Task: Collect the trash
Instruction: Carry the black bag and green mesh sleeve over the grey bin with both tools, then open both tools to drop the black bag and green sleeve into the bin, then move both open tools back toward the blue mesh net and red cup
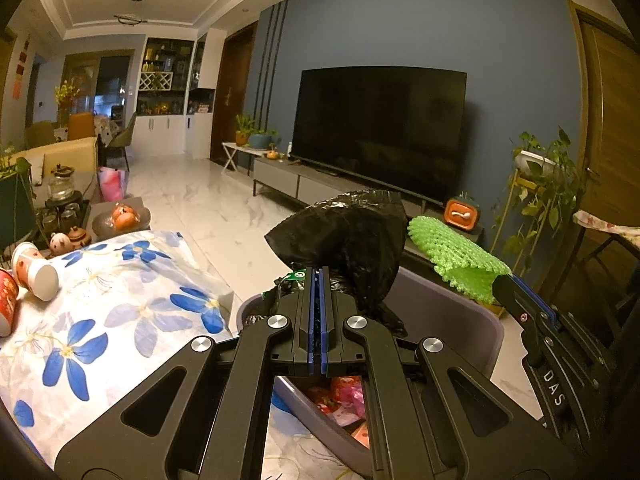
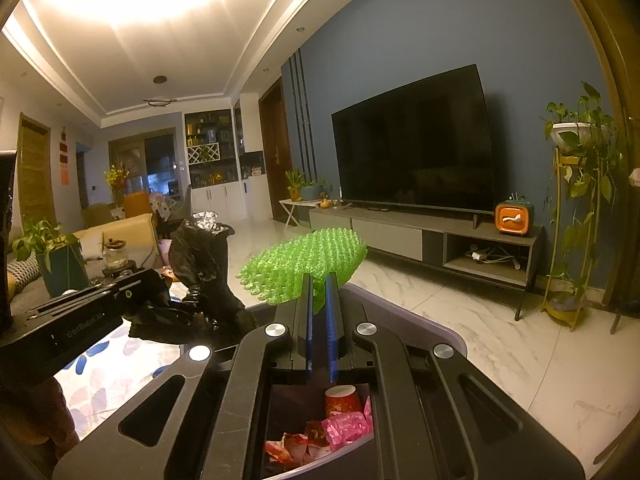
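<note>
My left gripper [image 1: 319, 274] is shut on a crumpled black plastic bag [image 1: 352, 232], held over the grey bin [image 1: 452, 312]. My right gripper [image 2: 319, 280] is shut on a green foam fruit net [image 2: 308, 256], also above the bin [image 2: 416, 320]; the net [image 1: 452, 256] and right gripper [image 1: 505, 286] show at the right of the left wrist view. Inside the bin lie a red paper cup [image 2: 342, 400], pink wrapping [image 2: 346, 428] and other scraps. The black bag [image 2: 200, 264] and left gripper [image 2: 168, 282] appear at the left of the right wrist view.
A floral tablecloth [image 1: 100, 320] covers the table left of the bin, with red-and-white paper cups [image 1: 34, 272] lying near its left edge. Tea things [image 1: 60, 200] and a fruit plate [image 1: 120, 220] sit beyond. A TV stand [image 2: 440, 240] and plant stand [image 2: 572, 220] line the blue wall.
</note>
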{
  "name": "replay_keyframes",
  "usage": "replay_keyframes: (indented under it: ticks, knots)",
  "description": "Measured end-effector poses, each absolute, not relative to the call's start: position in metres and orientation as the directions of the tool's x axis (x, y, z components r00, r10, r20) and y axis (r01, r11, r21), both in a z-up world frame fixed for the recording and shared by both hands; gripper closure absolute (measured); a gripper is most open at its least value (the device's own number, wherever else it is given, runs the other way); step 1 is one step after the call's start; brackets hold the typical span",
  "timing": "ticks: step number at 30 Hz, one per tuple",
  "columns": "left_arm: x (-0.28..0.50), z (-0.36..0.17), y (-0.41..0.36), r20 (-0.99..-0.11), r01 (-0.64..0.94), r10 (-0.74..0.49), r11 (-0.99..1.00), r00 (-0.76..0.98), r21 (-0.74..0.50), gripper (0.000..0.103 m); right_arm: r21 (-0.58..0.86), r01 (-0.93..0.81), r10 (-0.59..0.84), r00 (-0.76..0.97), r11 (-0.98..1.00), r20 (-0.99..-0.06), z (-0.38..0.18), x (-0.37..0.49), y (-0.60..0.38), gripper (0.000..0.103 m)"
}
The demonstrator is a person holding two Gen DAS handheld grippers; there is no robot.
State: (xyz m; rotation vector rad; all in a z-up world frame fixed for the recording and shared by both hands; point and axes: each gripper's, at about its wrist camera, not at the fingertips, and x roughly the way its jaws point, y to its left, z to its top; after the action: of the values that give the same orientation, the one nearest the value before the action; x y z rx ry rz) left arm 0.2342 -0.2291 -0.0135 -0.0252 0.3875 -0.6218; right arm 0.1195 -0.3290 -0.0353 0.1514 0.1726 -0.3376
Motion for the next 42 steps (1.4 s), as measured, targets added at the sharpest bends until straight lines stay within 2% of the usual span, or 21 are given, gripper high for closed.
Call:
replay_keyframes:
  ticks: [13,14,15,17,18,19,21,28,30,33,42]
  knots:
    - [0.246,-0.024,-0.235,-0.369,0.576,-0.591,0.801,0.717,-0.165,0.102,0.126,0.339,-0.307,0.926,0.932,-0.219,-0.041,0.127,-0.333,0.096]
    - [0.246,-0.025,-0.236,-0.371,0.575,-0.593,0.8,0.715,-0.17,0.101,0.129,0.338,-0.306,0.926,0.932,-0.22,-0.041,0.126,-0.333,0.095]
    - [0.247,-0.026,-0.236,-0.373,0.575,-0.595,0.799,0.712,-0.175,0.101,0.13,0.337,-0.304,0.927,0.932,-0.22,-0.041,0.127,-0.334,0.087]
    - [0.248,-0.029,-0.235,-0.377,0.577,-0.598,0.796,0.707,-0.181,0.099,0.126,0.342,-0.311,0.925,0.931,-0.217,-0.04,0.126,-0.333,0.078]
    - [0.249,-0.029,-0.235,-0.382,0.574,-0.594,0.799,0.708,-0.179,0.092,0.125,0.345,-0.314,0.924,0.93,-0.217,-0.04,0.126,-0.333,0.076]
    - [0.251,-0.03,-0.234,-0.391,0.567,-0.587,0.804,0.709,-0.179,0.076,0.126,0.347,-0.316,0.923,0.929,-0.218,-0.041,0.125,-0.334,0.074]
    - [0.251,-0.031,-0.229,-0.384,0.558,-0.585,0.807,0.714,-0.194,0.059,0.131,0.353,-0.321,0.922,0.926,-0.216,-0.042,0.123,-0.334,0.064]
    - [0.241,-0.028,-0.205,-0.353,0.496,-0.52,0.853,0.777,-0.164,0.027,0.133,0.362,-0.333,0.921,0.923,-0.201,-0.038,0.114,-0.33,0.052]
    - [0.234,-0.028,-0.19,-0.338,0.463,-0.484,0.874,0.807,-0.147,0.021,0.135,0.356,-0.328,0.925,0.925,-0.191,-0.037,0.111,-0.326,0.041]
    - [0.226,-0.027,-0.171,-0.335,0.402,-0.418,0.908,0.844,-0.122,0.015,0.144,0.339,-0.312,0.933,0.93,-0.181,-0.035,0.109,-0.317,0.031]
    - [0.214,-0.034,-0.072,-0.364,0.135,-0.157,0.987,0.918,-0.086,0.011,0.15,0.233,-0.206,0.962,0.961,-0.177,-0.029,0.111,-0.28,0.02]
